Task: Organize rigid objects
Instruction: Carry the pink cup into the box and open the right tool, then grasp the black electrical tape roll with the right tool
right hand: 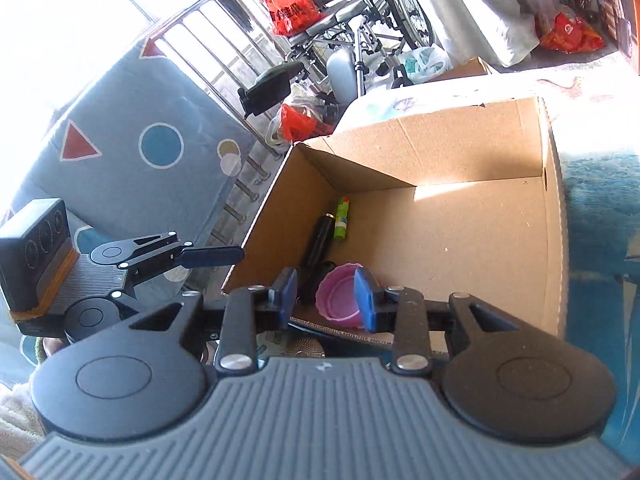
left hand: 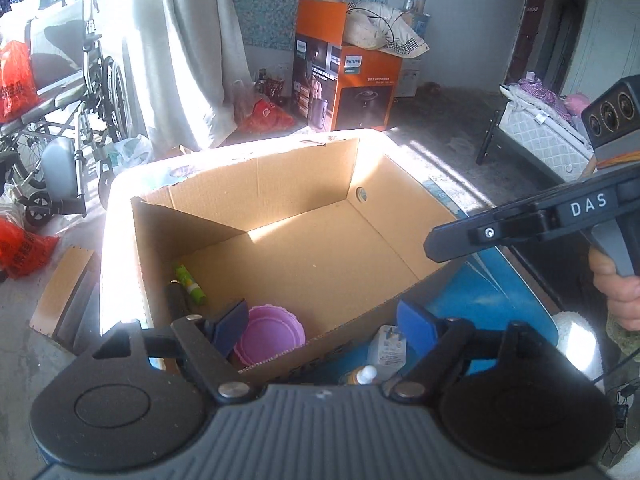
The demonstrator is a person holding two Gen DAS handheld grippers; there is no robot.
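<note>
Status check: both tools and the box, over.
Left tool open, empty. Right tool part open, empty. Cardboard box holds pink bowl, green tube, black cylinder. Nothing blocking.

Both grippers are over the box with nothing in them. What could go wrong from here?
1. The charger and small bottle lie tight against the box wall, so the left gripper may snag the cardboard reaching them.
2. The right gripper hangs close beside it; the two could bump.
</note>
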